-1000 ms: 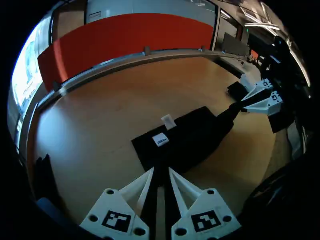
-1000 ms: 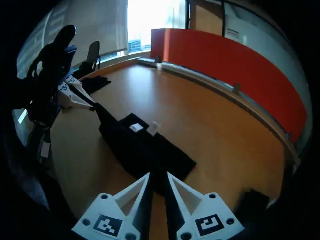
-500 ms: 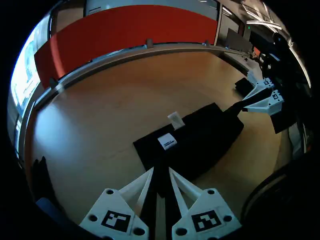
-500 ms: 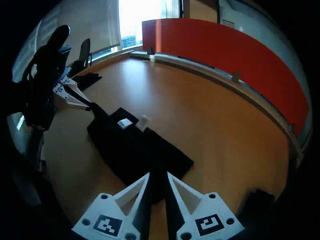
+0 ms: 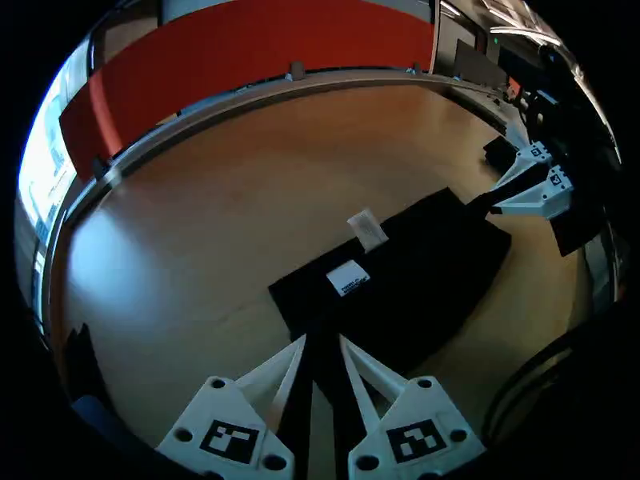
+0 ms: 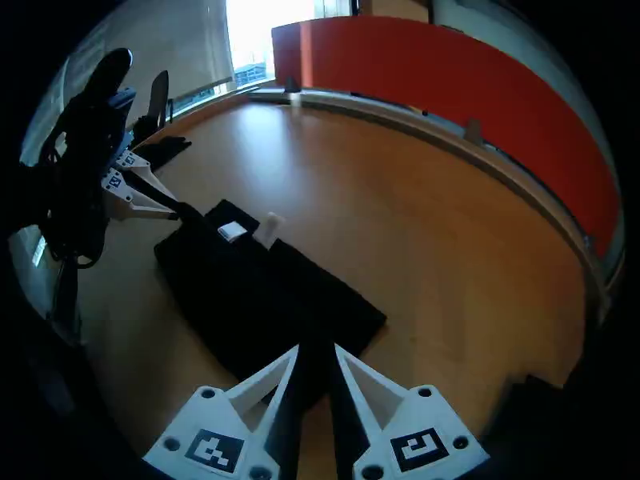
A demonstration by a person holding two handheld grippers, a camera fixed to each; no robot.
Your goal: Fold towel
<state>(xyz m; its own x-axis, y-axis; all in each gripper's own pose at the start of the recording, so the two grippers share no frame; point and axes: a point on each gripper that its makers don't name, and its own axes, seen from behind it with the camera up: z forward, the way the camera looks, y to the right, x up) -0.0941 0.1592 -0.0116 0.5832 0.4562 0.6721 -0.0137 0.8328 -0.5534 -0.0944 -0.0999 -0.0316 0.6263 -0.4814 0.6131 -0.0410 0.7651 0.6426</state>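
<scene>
A wooden table [image 5: 200,208] spreads across the left gripper view, its pale top glossy with light. Along its far edge, from 9 to 1 o'clock, runs a grey rail [image 5: 240,100] with small clips, and behind it stands a red partition [image 5: 240,48]. Ceiling lights [image 5: 516,32] glow at 1 o'clock. In the right gripper view a bright window [image 6: 268,40] sits near 12 o'clock. Toward 10 o'clock stands a dark office chair [image 6: 160,92] — just beneath it, a small dark heap [image 6: 164,148] lies near the table's edge.

Black towel [image 5: 424,280], white tags [image 5: 349,278], white fingers [image 5: 276,370] with black-and-white square markers [image 5: 230,442], orange-red partition [image 5: 240,56], warm wood table [image 5: 200,224]
</scene>
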